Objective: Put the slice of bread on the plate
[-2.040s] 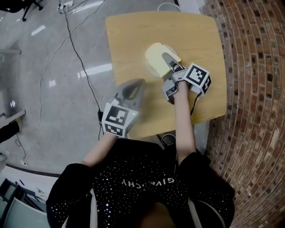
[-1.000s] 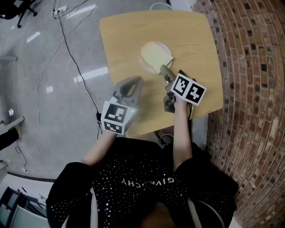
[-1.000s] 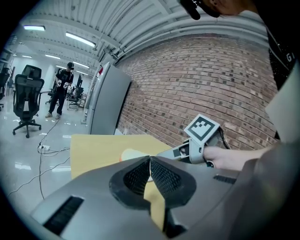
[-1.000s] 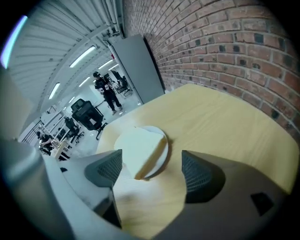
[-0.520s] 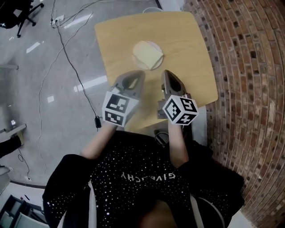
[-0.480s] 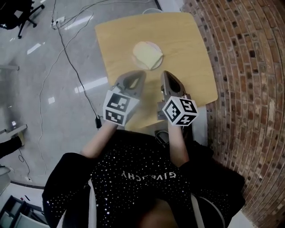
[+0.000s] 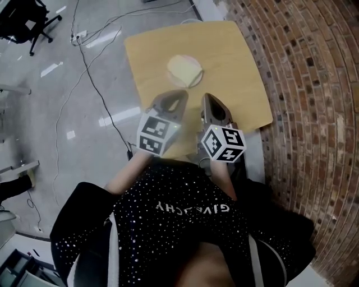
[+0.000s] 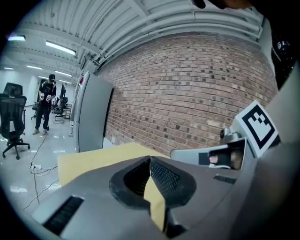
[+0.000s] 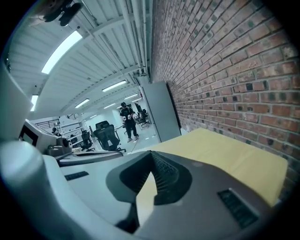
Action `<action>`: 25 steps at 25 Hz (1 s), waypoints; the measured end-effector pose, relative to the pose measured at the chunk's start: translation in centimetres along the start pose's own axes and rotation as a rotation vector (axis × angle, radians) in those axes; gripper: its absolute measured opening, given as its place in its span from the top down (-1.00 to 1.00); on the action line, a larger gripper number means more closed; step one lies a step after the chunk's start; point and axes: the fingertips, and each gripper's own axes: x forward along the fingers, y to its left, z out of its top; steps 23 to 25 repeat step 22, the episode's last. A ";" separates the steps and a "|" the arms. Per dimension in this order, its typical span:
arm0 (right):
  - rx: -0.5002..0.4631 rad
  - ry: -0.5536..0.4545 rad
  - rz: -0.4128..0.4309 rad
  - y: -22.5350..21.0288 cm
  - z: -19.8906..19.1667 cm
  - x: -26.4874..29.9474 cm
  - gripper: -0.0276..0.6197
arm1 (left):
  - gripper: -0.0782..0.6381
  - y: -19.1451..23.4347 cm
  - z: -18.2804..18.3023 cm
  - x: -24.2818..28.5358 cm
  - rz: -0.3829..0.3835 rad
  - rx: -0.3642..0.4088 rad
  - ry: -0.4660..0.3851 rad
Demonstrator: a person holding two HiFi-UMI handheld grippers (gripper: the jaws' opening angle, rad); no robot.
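Note:
A pale slice of bread [image 7: 184, 69] lies flat on a small pink plate [image 7: 198, 62] toward the far side of the wooden table [image 7: 230, 84]. Both grippers hang side by side over the table's near edge, well short of the plate. My left gripper [image 7: 180, 93] is shut with nothing between its jaws; its tips [image 8: 150, 159] meet over the tabletop. My right gripper [image 7: 208, 97] is shut and empty too, its tips [image 9: 151, 166] touching. Neither gripper view shows the bread or the plate.
A brick wall [image 7: 303, 84] runs along the table's right side. Cables [image 7: 84, 45] trail over the grey floor at the left, and an office chair [image 7: 22, 17] stands far left. A grey cabinet [image 8: 91, 112] and a distant person [image 8: 46, 103] stand beyond the table.
The right gripper has drawn back from the bread toward the person and risen, now shut and empty. The left gripper has lifted a little. The bread stays on the plate.

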 end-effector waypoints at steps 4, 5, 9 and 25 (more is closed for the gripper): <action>-0.004 0.002 0.009 0.2 0.3 -0.2 0.88 | 0.75 0.2 0.2 -0.3 0.010 -0.002 -0.015; -0.005 0.001 0.010 0.3 0.3 -0.3 0.88 | 0.75 0.3 0.2 -0.4 0.013 -0.002 -0.016; -0.005 -0.002 0.012 0.3 0.4 -0.7 0.88 | 0.75 0.2 0.1 -0.6 0.019 -0.003 -0.011; 0.000 -0.015 -0.015 0.0 0.5 -1.0 0.88 | 0.75 -0.1 -0.1 -0.8 0.023 0.009 0.002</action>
